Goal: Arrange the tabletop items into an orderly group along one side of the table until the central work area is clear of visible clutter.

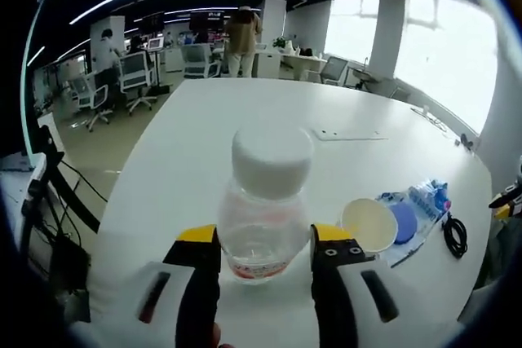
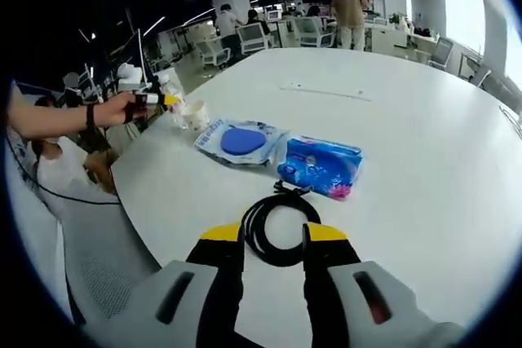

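Bottle (image 1: 265, 205) between left jaws, grip uncertain; cable (image 2: 280, 228) between parted right jaws.

Right gripper (image 2: 273, 238) with 2 parted jaws flanking a coiled black cable (image 2: 281, 226) on the white table (image 2: 424, 120); blue packet (image 2: 320, 167) and blue-disc packet (image 2: 239, 141) beyond.

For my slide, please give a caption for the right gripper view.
Open tongs approach a coiled black cable on the white table.
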The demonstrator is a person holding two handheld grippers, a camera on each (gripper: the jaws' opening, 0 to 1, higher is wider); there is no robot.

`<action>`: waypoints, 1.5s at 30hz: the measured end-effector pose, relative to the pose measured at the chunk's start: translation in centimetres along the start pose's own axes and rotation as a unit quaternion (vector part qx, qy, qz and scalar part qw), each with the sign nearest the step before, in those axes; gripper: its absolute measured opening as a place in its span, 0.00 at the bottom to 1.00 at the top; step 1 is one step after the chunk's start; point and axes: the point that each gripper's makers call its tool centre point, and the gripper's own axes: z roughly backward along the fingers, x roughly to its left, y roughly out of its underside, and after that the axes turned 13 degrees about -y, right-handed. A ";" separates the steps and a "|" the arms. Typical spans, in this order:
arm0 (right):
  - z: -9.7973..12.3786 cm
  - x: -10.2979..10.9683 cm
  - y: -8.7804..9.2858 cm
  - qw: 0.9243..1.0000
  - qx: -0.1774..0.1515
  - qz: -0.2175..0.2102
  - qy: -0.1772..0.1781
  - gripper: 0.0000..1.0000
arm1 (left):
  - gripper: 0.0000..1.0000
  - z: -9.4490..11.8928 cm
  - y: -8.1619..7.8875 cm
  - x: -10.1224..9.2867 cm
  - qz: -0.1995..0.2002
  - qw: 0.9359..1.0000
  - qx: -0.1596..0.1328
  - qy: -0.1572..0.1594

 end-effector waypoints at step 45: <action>0.3 -0.1 1.2 1.000 -0.005 -0.009 -0.003 0.25 | 0.41 1.4 1.2 -4.2 0.014 0.999 0.031 -0.004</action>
